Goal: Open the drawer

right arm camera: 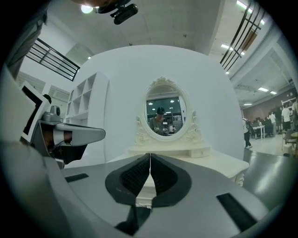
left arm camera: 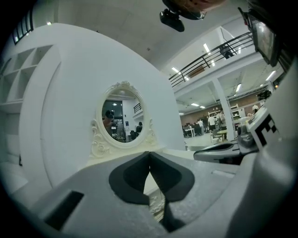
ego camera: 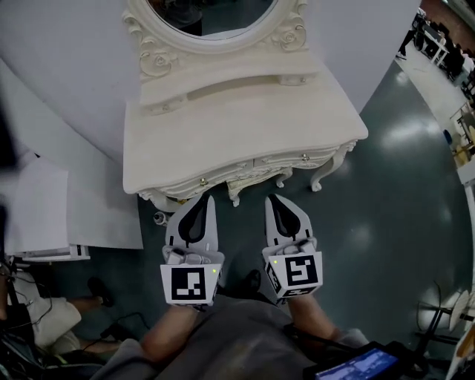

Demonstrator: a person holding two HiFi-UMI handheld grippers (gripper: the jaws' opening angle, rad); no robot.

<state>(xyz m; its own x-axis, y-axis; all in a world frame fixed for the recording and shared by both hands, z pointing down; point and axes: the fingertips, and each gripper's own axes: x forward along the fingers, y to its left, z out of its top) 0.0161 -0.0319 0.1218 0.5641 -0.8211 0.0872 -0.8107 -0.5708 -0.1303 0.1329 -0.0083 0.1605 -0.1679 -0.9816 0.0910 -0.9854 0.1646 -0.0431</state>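
Observation:
A cream dressing table (ego camera: pixel 237 126) with an oval mirror (ego camera: pixel 215 18) stands against a curved white wall. Its carved front holds closed drawers, one with a small knob (ego camera: pixel 203 181) on the left and one with a knob (ego camera: pixel 305 157) on the right. My left gripper (ego camera: pixel 209 197) is shut and empty, its tips just short of the left knob. My right gripper (ego camera: pixel 270 198) is also shut and empty, beside it, in front of the table's middle. In the left gripper view the left gripper (left arm camera: pixel 149 155) points at the table edge; in the right gripper view the right gripper (right arm camera: pixel 150 157) faces the mirror (right arm camera: pixel 165 116).
White panels (ego camera: pixel 44 215) lie on the floor at the left, and a seated person's legs (ego camera: pixel 44 312) show beyond them. A small screen (ego camera: pixel 356 365) sits at the bottom right. The table's curled legs (ego camera: pixel 326 174) stand on grey floor.

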